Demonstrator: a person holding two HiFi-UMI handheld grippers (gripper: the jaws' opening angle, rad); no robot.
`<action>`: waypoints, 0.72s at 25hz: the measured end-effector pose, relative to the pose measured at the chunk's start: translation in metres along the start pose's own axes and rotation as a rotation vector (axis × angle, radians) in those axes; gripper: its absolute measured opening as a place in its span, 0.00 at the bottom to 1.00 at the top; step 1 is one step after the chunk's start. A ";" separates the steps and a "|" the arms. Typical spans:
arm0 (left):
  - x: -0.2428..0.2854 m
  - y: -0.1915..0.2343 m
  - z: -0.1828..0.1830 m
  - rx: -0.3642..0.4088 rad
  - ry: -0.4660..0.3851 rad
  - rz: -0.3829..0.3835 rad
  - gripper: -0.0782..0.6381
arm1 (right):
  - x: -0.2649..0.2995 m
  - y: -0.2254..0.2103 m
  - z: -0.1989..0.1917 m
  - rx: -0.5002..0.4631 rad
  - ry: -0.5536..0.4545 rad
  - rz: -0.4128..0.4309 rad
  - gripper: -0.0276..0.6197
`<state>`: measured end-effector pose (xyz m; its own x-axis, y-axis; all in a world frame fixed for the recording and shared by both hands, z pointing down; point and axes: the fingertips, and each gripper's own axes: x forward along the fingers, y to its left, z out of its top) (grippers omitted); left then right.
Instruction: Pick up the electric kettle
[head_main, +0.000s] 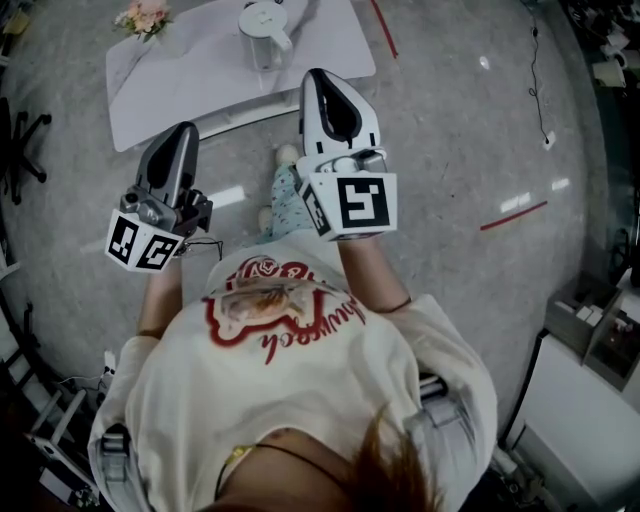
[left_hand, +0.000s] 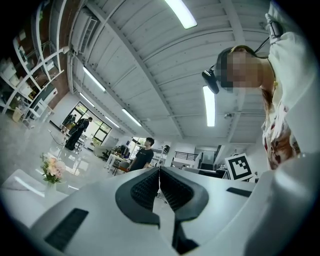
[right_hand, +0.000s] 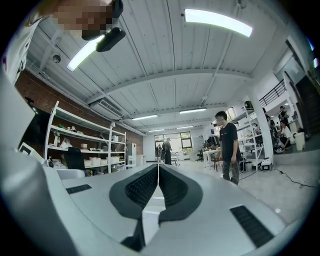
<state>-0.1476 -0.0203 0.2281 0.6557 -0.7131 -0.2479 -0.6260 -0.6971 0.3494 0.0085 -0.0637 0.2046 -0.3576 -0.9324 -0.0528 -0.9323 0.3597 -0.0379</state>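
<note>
Clearly, the electric kettle (head_main: 264, 30) is standing on the white counter (head_main: 190, 90), well ahead of both grippers. The left gripper (head_main: 187, 132) and right gripper (head_main: 315, 78) are holding their jaws pressed together, empty. The person should probably be opening one before reaching the handle.

A white table (head_main: 200, 85) on the grey floor (head_main: 450, 150) bears the electric kettle (head_main: 262, 35) and flowers (head_main: 145, 18)
</note>
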 end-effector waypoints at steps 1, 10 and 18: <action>0.004 0.006 -0.002 -0.003 0.001 0.005 0.13 | 0.006 -0.003 -0.002 0.003 0.002 0.000 0.07; 0.078 0.064 -0.006 0.013 0.006 0.011 0.13 | 0.093 -0.048 -0.014 0.018 0.004 0.009 0.07; 0.173 0.115 0.011 0.063 -0.032 0.017 0.13 | 0.193 -0.103 0.001 -0.008 -0.007 0.053 0.07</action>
<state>-0.1109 -0.2251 0.2155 0.6315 -0.7264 -0.2712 -0.6630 -0.6872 0.2968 0.0352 -0.2807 0.1973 -0.4059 -0.9119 -0.0613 -0.9125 0.4080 -0.0274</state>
